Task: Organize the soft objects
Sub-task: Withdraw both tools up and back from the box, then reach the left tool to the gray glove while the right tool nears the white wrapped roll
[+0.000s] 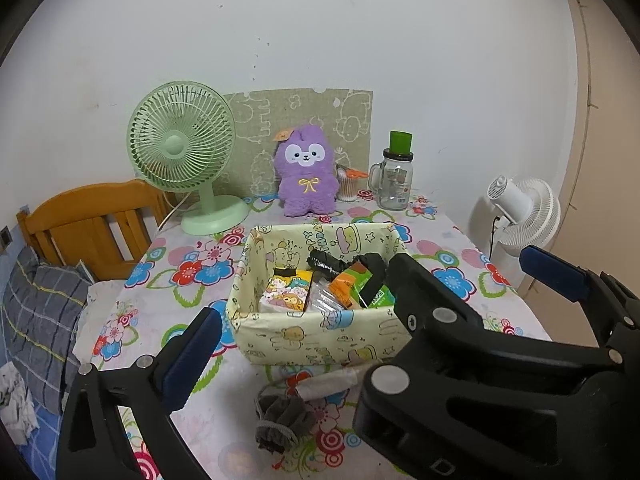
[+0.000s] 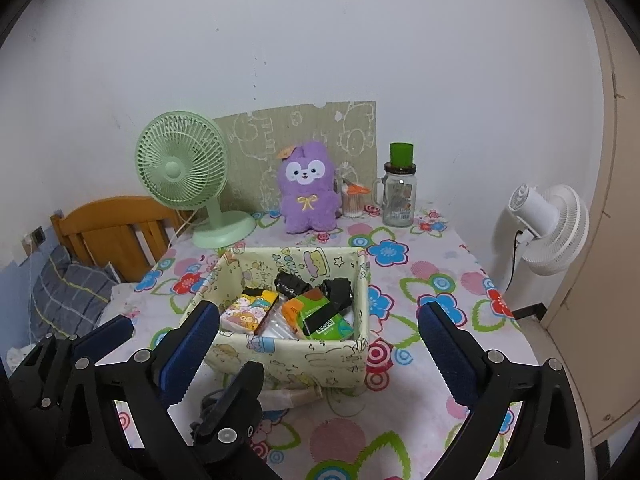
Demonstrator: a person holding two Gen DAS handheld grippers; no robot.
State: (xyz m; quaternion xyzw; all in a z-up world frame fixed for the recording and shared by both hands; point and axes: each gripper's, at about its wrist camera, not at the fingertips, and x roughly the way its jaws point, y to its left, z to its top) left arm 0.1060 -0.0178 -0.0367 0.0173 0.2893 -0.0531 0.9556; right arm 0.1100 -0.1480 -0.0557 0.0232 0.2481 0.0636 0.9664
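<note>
Hovering with both grippers' fingers spread empty, we should pinch the sock (image 1: 280,424) before the bin (image 1: 320,336) centrally.

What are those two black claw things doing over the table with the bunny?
A person is holding a gripper in each hand above a flowery table. Both the left gripper and the right gripper are open and hold nothing. In front of them sits a yellow cloth box with packets already inside. A grey sock and a white roll lie on the table just before the box, not picked up yet. The purple plush sits at the back by the green fan.
</note>
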